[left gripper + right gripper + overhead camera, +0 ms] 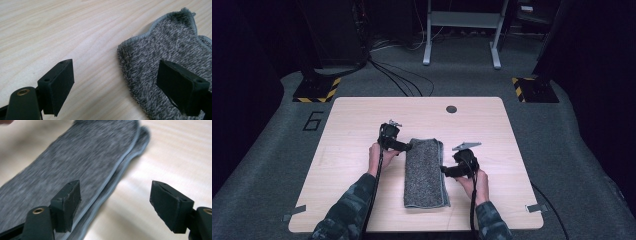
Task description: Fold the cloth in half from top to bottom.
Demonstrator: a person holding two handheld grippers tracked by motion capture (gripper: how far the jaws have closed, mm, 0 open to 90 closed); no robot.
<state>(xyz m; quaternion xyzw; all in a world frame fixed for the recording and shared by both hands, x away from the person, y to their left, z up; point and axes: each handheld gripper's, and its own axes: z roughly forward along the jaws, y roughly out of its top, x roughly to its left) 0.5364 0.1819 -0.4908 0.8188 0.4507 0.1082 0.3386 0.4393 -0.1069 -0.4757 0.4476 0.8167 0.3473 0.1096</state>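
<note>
In the high view an even overhead light falls on the pale wooden surface, while the room around it sinks into near black. Shadows are soft and short. The left gripper view is sharp and bright. The right gripper view smears the grey towel with motion blur.

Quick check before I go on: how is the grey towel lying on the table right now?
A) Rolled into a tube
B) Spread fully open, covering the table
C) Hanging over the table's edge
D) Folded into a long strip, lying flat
D: the high view shows the grey towel as a long, flat strip mid-table, and the right gripper view shows stacked hemmed edges along one side.
</note>
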